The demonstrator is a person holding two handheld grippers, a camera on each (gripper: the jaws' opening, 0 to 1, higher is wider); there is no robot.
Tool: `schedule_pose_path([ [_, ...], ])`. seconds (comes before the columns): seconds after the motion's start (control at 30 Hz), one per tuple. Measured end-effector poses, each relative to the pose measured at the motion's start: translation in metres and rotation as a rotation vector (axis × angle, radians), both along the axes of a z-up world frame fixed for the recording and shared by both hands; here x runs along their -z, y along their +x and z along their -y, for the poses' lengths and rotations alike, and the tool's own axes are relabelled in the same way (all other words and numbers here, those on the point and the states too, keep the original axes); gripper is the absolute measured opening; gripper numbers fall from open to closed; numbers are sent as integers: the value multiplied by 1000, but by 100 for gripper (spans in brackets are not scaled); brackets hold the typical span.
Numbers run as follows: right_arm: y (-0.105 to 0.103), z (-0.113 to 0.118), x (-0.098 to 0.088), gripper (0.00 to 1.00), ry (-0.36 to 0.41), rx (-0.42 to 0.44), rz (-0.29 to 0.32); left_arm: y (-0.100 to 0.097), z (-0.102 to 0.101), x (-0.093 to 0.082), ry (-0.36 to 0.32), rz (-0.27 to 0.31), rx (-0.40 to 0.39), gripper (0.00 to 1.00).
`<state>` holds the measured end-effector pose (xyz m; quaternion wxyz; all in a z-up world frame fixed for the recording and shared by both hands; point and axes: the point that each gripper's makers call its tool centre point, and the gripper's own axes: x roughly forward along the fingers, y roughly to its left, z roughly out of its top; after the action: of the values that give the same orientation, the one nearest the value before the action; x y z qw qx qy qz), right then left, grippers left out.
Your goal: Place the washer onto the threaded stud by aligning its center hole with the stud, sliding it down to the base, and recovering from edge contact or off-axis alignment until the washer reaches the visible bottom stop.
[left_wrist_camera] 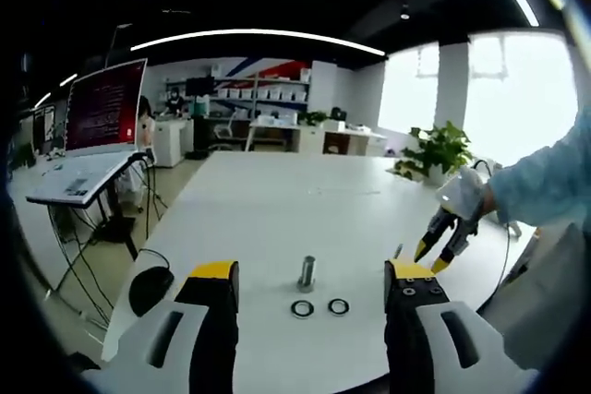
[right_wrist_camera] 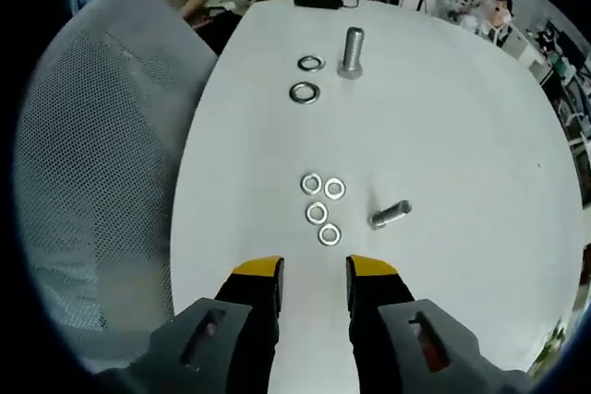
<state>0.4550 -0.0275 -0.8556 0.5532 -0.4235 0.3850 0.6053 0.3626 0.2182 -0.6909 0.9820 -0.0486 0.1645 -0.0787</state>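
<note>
- Ridged metal stud (right_wrist_camera: 352,51) stands upright, upper centre; two flat ring washers (right_wrist_camera: 305,92) beside it.
- Smooth white table (right_wrist_camera: 462,136), wide bare surface.
- Right gripper (right_wrist_camera: 314,272) parted, empty; left gripper (left_wrist_camera: 311,274) likewise, seemingly.

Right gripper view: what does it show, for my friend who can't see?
A white table holds four small washers beside a lying bolt, just ahead of the open right gripper. Farther off, an upright stud stands by two larger washers.
</note>
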Motion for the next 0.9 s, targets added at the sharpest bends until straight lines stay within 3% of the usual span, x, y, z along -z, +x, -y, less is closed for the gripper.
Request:
schedule_pose_path([
  [0.2, 3, -4, 8, 28, -33, -39, 1, -2, -3, 5, 11, -30, -2, 62],
  [0.27, 3, -6, 8, 28, -33, -43, -2, -3, 2, 10, 47, -54, 29, 63],
  [0.37, 4, -9, 9, 27, -34, -45, -12, -3, -1, 6, 18, -37, 5, 61],
  [0.57, 3, -14, 14, 27, -27, -1, -54, -4, -1, 8, 22, -47, 4, 60],
  [0.9, 7, -15, 18, 27, -26, 21, -57, -7, -2, 11, 21, -56, -4, 60],
])
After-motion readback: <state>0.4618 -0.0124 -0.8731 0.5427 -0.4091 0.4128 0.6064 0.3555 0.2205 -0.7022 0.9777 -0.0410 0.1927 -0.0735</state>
